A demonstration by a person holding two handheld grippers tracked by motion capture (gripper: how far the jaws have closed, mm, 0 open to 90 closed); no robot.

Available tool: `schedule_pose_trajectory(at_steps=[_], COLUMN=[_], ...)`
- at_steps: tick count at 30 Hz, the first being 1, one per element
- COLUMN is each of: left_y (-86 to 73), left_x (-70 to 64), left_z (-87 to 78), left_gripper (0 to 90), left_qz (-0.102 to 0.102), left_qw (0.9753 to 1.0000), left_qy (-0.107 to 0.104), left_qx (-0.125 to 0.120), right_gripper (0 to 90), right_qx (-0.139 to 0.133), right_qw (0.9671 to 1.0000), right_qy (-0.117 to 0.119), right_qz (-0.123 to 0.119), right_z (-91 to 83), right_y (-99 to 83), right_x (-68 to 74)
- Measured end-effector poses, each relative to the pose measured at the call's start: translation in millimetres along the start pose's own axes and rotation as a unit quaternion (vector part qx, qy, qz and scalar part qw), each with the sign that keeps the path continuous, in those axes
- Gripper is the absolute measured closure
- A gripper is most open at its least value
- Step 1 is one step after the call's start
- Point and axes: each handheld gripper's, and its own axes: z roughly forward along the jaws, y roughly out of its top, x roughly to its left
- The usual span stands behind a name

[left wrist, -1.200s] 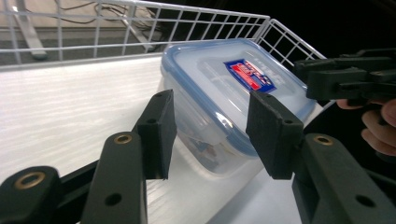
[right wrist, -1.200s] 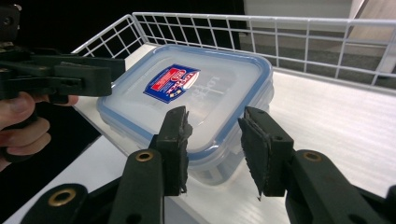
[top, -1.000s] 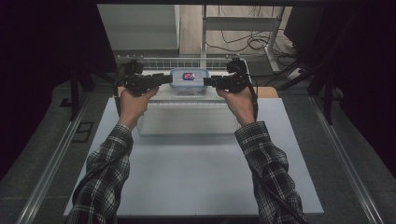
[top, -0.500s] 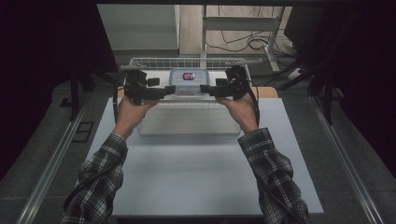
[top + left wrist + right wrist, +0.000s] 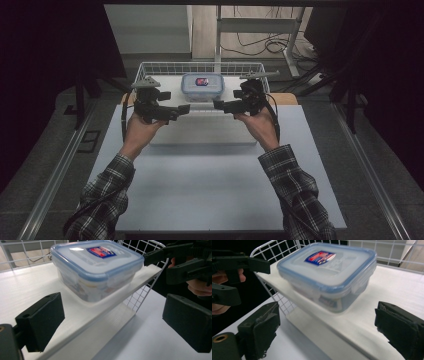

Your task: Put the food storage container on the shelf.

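Both hand-held grippers, left (image 5: 184, 109) and right (image 5: 219, 105), have drawn back, jaws spread, from the blue-lidded clear plastic box (image 5: 202, 87).

Your table (image 5: 200, 195) carried a white step (image 5: 200, 132) at its far side, below your jaws. On top of the step a wire basket (image 5: 150, 67) sat, and a clear food box (image 5: 96, 267) with a blue-rimmed lid rested on the basket's white floor, just ahead of both pairs of jaws.
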Motion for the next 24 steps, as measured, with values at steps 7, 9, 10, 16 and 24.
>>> schedule_pose_trajectory(at_steps=[7, 9, 10, 16, 24], left_y=[-10.3, -13.4, -15.4, -30.9, -57.4], left_x=[-9.3, -10.9, -11.8, -18.6, -26.9], left_z=[-3.2, -3.6, -4.0, -7.6, -14.2], left_gripper=[2.5, 2.3, 2.3, 1.9, 1.0], left_qz=[0.016, 0.017, 0.021, 0.03, 0.03], left_qw=[0.9999, 0.9998, 0.9998, 0.9995, 0.9995], left_qy=[0.0, -0.001, 0.002, 0.006, 0.009], left_qx=[-0.002, -0.001, -0.001, -0.001, 0.003], right_gripper=[3.6, 3.5, 3.4, 2.8, 1.4], right_qx=[0.004, 0.003, 0.002, -0.004, 0.007], right_qw=[0.9999, 0.9999, 1.0, 0.9999, 0.9995], right_qy=[-0.003, -0.004, -0.002, 0.002, 0.006], right_qz=[-0.01, -0.009, -0.009, -0.01, -0.029], right_z=[-5.6, -7.1, -7.8, -13.1, -17.4], right_y=[-11.2, -13.3, -14.6, -24.9, -46.7], right_x=[5.1, 5.4, 5.7, 9.6, 22.1])
